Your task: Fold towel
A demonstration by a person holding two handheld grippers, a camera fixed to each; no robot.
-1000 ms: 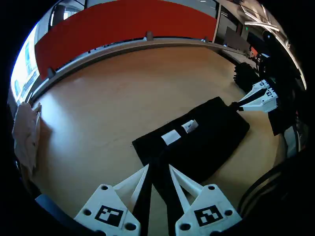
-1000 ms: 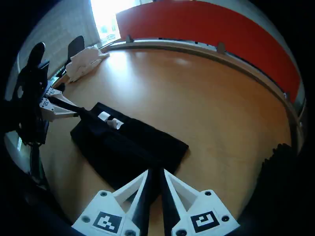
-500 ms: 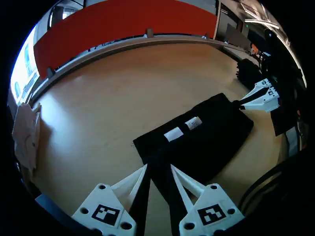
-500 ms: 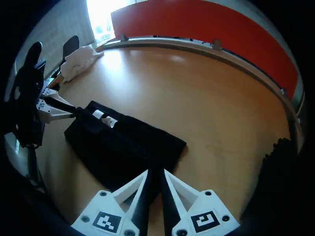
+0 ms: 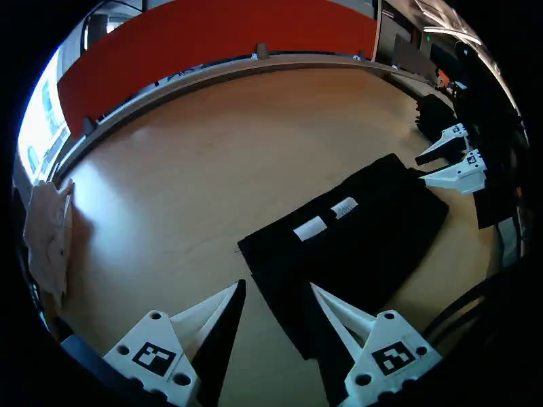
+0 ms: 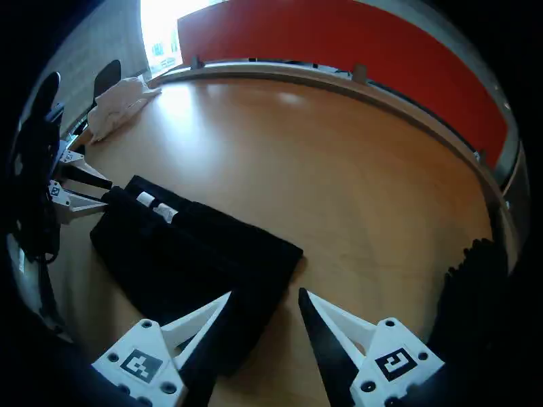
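Nearest the lens in the left gripper view, your left gripper now stands with its fingers spread wide. Half a second ago it was pinched tight on the near corner of the towel. That corner now lies loose between the two fingers, and neither presses on it. The right gripper view shows the same: the right gripper has parted its fingers and the cloth end it held sits free on the wood between them. So both claws are open and hold nothing. The towel, black, lies flat on the table as a long folded rectangle, its two white labels facing up near the fold line. It has settled and spread slightly since release, with no bunching visible. Farther along the cloth, each view shows the other tool at the opposite end. From the left you see the right gripper with its tips apart just off the far edge. From the right you see the left gripper, likewise parted. Judgement: this fold is laid and let go, so either a further fold across the length remains or the task is near done. Beyond, a pale cloth heap sits at the table edge, well apart, and a red partition stands behind it.
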